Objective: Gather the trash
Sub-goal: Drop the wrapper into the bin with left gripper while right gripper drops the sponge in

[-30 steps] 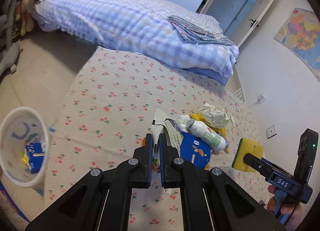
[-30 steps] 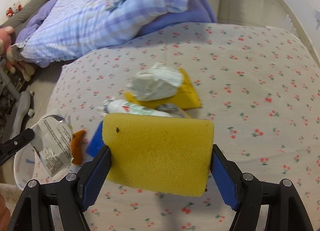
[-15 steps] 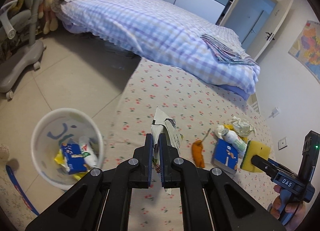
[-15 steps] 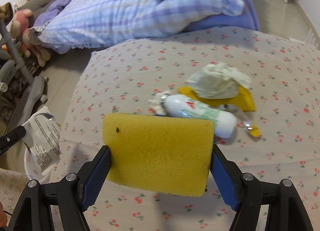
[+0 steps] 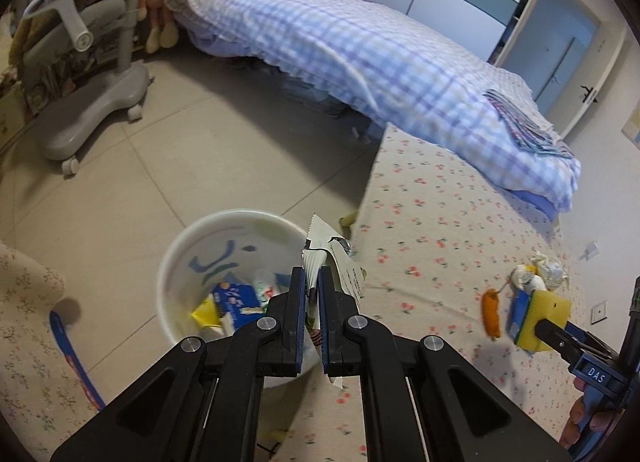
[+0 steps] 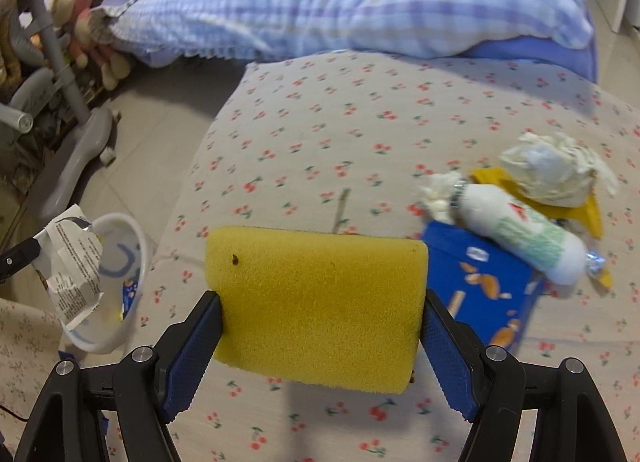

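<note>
My left gripper [image 5: 311, 290] is shut on a torn white wrapper [image 5: 334, 262] and holds it over the right rim of the white trash bucket [image 5: 180, 246], which has several pieces of trash inside. The wrapper [image 6: 72, 262] and bucket [image 6: 136, 238] also show at the left of the right wrist view. My right gripper [image 6: 320, 322] is shut on a yellow sponge [image 6: 316, 302] above the floral table. A blue box [image 6: 488, 282], a white bottle [image 6: 524, 234], crumpled paper [image 6: 552, 165] and a yellow wrapper [image 6: 592, 209] lie together on the table.
An orange scrap [image 5: 491, 312] lies on the floral tablecloth [image 5: 420, 221]. A bed with a checked quilt [image 5: 340, 49] stands behind the table. A grey wheeled chair base [image 5: 92, 101] stands on the tiled floor at the left.
My left gripper has swung left with the wrapper, from over the table to over the bucket's rim. My right gripper has shifted left with the sponge, so the trash pile now sits to its right.
</note>
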### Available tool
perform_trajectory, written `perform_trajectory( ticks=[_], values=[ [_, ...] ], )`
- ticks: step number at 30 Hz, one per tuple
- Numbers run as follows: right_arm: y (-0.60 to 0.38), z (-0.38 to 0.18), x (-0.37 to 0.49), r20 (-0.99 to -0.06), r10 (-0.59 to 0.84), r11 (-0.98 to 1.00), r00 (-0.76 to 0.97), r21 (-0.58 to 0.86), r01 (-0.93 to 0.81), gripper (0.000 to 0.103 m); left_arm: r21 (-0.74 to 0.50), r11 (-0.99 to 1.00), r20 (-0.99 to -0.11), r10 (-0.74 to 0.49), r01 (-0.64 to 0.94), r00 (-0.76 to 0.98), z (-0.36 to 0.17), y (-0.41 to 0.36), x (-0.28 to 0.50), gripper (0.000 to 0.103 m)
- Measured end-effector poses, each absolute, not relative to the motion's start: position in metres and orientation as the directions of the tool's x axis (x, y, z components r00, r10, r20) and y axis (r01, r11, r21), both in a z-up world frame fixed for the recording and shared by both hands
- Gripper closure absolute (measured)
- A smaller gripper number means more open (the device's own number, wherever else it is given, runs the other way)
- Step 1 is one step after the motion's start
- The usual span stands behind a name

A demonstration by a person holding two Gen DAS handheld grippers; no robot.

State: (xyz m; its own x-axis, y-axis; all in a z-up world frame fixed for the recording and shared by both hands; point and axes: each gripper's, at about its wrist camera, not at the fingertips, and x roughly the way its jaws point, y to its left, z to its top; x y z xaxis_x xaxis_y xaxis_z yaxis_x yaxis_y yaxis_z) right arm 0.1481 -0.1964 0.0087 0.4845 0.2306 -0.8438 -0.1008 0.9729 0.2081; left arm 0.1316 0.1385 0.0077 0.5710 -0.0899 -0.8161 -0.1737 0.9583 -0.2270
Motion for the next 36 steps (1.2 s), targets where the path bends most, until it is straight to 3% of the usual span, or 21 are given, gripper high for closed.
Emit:
perform_trajectory(
  ticks=[7, 10, 11, 13, 14, 15, 26, 36],
  values=[
    [-0.16, -0.002, 0.155, -0.853, 0.239, 0.97, 0.463, 0.189, -0.153, 0.022, -0.181, 0.955, -0.841, -0.027, -0.234, 0.54, -0.008, 0.167, 0.136, 0.097],
    [-0.146, -0.005, 0.157, -0.853, 0.251, 0.966, 0.457, 0.19, -0.175, 0.022, -0.173, 0.95, -0.847, -0.009, -0.258, 0.531, -0.012, 0.175, 0.138, 0.089],
    [-0.142, -0.006, 0.158, -0.853, 0.256, 0.964, 0.456, 0.193, -0.181, 0.022, -0.167, 0.95, -0.857, -0.007, -0.265, 0.516, -0.013, 0.177, 0.139, 0.079],
    [-0.134, -0.007, 0.158, -0.852, 0.266, 0.961, 0.451, 0.197, -0.194, 0.022, -0.159, 0.945, -0.869, 0.003, -0.286, 0.494, -0.015, 0.182, 0.138, 0.048],
    [-0.13, -0.008, 0.159, -0.852, 0.27, 0.96, 0.449, 0.198, -0.2, 0.022, -0.15, 0.942, -0.873, 0.016, -0.301, 0.487, -0.016, 0.185, 0.136, 0.022],
    [-0.127, -0.009, 0.159, -0.852, 0.272, 0.958, 0.447, 0.198, -0.207, 0.022, -0.129, 0.939, -0.877, 0.041, -0.317, 0.479, -0.016, 0.188, 0.132, 0.012],
    [-0.061, -0.022, 0.173, -0.855, 0.334, 0.929, 0.397, 0.227, -0.293, 0.022, 0.019, 0.927, -0.896, 0.183, -0.375, 0.405, -0.02, 0.22, 0.098, 0.007],
    [0.007, -0.055, 0.182, -0.869, 0.382, 0.895, 0.313, 0.265, -0.358, 0.021, 0.011, 0.907, -0.901, 0.191, -0.421, 0.389, -0.023, 0.253, 0.076, 0.004]
  ],
)
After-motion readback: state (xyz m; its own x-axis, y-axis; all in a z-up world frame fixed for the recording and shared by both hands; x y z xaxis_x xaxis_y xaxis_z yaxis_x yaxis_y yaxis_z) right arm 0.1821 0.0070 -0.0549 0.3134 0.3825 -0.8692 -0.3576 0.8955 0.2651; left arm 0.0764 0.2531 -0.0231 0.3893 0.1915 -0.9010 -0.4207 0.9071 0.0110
